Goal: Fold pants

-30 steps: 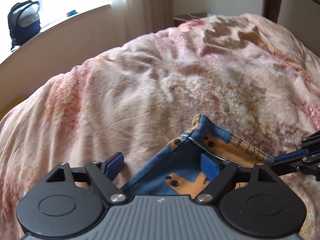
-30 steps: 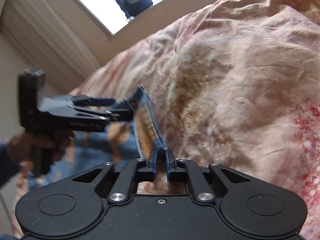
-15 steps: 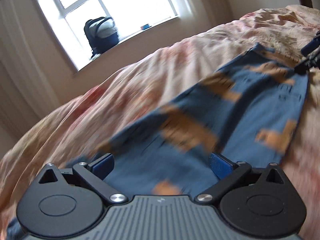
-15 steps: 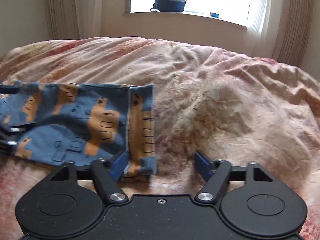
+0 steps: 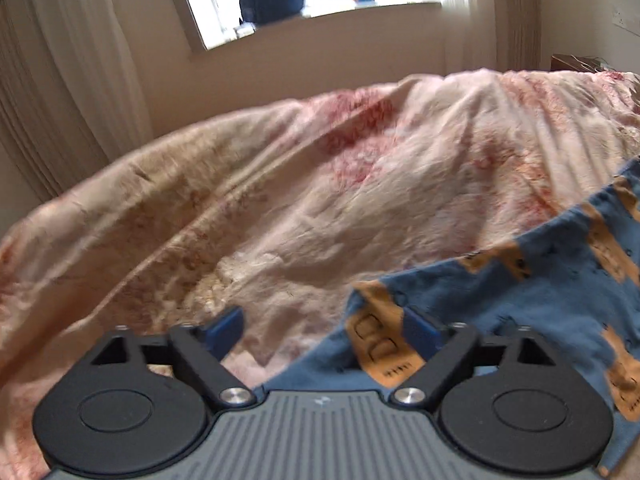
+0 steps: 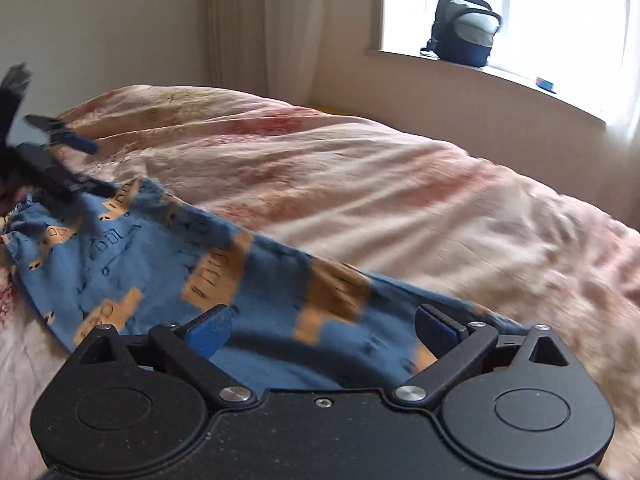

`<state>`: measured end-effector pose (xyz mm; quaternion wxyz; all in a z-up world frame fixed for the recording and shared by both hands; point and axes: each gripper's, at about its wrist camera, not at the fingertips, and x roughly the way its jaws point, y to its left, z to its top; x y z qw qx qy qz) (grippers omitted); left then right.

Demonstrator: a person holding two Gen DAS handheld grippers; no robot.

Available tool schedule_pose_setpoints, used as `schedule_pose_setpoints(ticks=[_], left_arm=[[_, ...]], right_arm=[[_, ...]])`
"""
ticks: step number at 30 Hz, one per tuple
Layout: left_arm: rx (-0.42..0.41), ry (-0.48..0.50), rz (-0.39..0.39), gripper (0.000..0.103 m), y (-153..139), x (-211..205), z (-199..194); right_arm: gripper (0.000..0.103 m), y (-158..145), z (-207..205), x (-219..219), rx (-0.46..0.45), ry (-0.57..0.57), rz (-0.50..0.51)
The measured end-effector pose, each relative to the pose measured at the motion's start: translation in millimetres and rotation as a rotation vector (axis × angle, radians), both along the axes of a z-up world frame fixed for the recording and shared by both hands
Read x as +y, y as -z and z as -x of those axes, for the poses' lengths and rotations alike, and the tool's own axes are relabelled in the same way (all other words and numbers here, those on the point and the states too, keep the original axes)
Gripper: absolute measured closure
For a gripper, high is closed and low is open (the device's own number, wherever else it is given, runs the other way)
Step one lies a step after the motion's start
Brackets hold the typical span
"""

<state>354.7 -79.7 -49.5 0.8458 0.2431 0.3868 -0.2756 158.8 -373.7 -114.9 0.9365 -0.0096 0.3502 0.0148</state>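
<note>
The pants, blue with an orange blocky print marked in black lines, lie spread flat on the bed, stretched lengthwise across the duvet. In the left wrist view the same pants fill the lower right, one corner reaching in between the fingers. No writing can be read on the fabric; the black marks on the orange patches are too blurred to make out, and no brand shows on either tool.

The left gripper stands wide open with nothing clamped; its right blue pad hovers over the cloth's corner and its left pad over bare duvet. The right gripper is also spread wide and holds nothing, both pads above the pants. Seen from the right wrist, the left gripper sits at the far end of the pants, jaws parted.

The duvet is cream-pink with red and brown floral blotches, rumpled in soft ridges. Behind it runs a pale wall with a windowsill, where a dark backpack with a grey panel stands beside a small blue item. Pale curtains hang at the window's side.
</note>
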Motion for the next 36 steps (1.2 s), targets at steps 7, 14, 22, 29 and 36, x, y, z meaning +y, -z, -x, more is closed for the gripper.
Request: schedule_pose_setpoints(ticks=[7, 14, 22, 29, 36], left_arm=[[0.206, 0.049, 0.071, 0.098, 17.0, -9.2, -29.9], [0.087, 0.055, -0.016, 0.098, 24.8, -25.0, -14.7], [-0.052, -0.089, 0.105, 0.036, -0.8, 32.5, 39.5], [-0.194, -0.242, -0.18, 0.025, 27.2, 117.4, 100.9], [-0.062, -0.409, -0.046, 0.019, -11.6, 169.4, 114.7]], right_arm=[[0.018, 25.2, -22.9, -10.7, 0.024, 0.109, -0.03], [0.021, 33.9, -24.4, -16.4, -0.021, 0.209, 0.036], [0.02, 14.9, -9.9, 0.6, -0.058, 0.215, 0.039], [0.019, 29.0, -6.6, 81.2, 0.066, 0.048, 0.078], [0.017, 12.1, 15.7, 79.9, 0.075, 0.143, -0.08]])
